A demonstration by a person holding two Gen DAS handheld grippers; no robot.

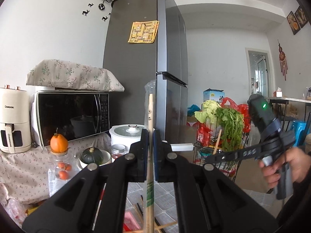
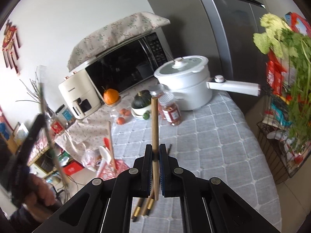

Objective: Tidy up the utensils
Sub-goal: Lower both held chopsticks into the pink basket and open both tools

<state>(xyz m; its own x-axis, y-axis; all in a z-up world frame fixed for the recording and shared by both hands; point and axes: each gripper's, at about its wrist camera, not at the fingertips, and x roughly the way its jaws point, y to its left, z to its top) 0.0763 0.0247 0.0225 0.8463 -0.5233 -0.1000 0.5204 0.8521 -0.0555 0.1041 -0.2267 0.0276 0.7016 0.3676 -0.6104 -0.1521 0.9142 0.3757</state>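
Clamping a wrapped pair of chopsticks (image 1: 150, 116), the left gripper (image 1: 149, 151) is closed; the right gripper (image 2: 155, 155) pinches one wooden chopstick (image 2: 155, 128); the pink basket (image 2: 114, 168) holds spoons (image 2: 104, 155).

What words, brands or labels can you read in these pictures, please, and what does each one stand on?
"CHANGHONG", apparently: front of the cream air fryer, small and hard to be sure of; repeated vertically on its handle.
Too small or blurred to read: the yellow sheet on the fridge, the microwave keypad, the red jar label, the wrapped chopsticks print, and the white marks on the right tongs strap.
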